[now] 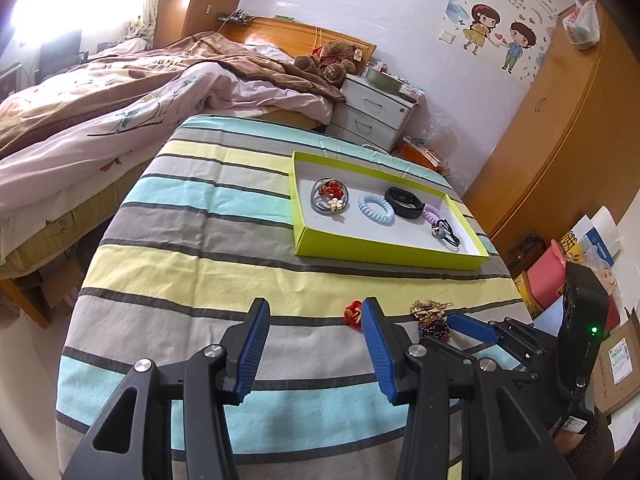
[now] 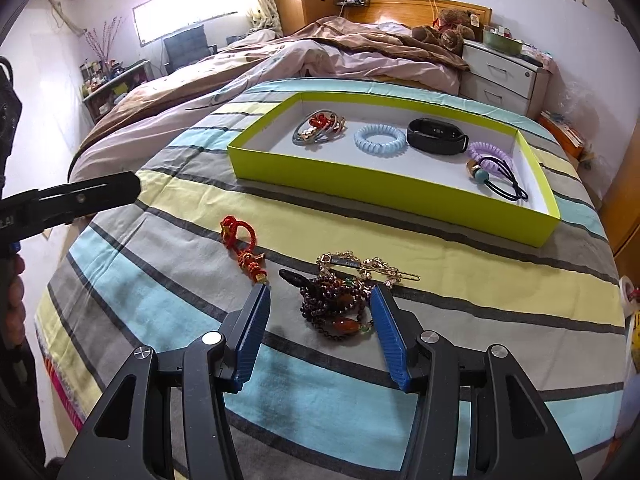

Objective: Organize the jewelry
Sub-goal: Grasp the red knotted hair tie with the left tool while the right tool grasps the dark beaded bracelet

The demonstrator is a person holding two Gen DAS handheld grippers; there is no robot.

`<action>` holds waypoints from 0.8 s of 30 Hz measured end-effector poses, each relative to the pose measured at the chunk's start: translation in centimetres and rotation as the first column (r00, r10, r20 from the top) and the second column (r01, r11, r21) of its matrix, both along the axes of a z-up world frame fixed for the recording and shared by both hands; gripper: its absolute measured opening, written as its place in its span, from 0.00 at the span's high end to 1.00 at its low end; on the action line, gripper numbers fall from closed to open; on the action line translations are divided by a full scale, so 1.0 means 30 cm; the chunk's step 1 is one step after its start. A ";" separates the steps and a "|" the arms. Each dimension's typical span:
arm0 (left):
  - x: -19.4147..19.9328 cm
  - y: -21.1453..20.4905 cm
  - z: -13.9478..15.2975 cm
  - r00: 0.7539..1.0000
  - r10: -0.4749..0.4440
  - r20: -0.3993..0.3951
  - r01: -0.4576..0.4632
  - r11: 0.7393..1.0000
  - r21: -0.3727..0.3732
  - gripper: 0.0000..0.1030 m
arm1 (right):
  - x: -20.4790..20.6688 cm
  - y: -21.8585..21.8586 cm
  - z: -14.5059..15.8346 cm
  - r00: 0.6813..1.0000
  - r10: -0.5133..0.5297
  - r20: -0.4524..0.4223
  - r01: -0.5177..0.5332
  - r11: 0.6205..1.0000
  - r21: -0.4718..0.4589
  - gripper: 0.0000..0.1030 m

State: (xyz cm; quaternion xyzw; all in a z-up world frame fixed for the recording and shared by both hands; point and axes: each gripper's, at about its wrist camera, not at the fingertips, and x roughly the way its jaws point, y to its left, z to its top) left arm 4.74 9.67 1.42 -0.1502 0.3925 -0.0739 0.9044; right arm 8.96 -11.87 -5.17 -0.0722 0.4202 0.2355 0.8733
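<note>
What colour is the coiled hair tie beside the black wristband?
Light blue coiled hair tie; clearest in the right wrist view.

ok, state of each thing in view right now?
Left gripper: open, empty.
Right gripper: open, straddling the dark bead bracelet on the cloth.
Lime-green cardboard tray: lidless, holds hair ties and a black fitness band.
Red knotted cord charm: loose on the striped cloth, outside the tray.
Gold hair clips: outside the tray.

Matt cardboard tray (image 2: 384, 192) on striped cotton cloth (image 2: 160, 272).
</note>
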 end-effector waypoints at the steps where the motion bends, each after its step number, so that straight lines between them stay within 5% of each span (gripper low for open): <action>1: -0.001 0.006 -0.004 1.000 0.003 -0.002 -0.003 1.000 -0.002 0.54 | 0.001 0.002 -0.002 1.000 -0.002 -0.001 0.002 1.000 -0.003 0.49; 15: -0.012 0.022 -0.035 1.000 -0.007 -0.021 0.006 1.000 -0.021 0.54 | -0.002 0.010 -0.002 0.999 -0.029 0.014 0.029 1.000 -0.011 0.79; 24: 0.013 -0.022 -0.055 0.999 -0.038 -0.038 0.037 0.999 -0.029 0.54 | -0.017 -0.014 0.016 0.999 -0.039 0.023 0.038 0.999 0.032 0.80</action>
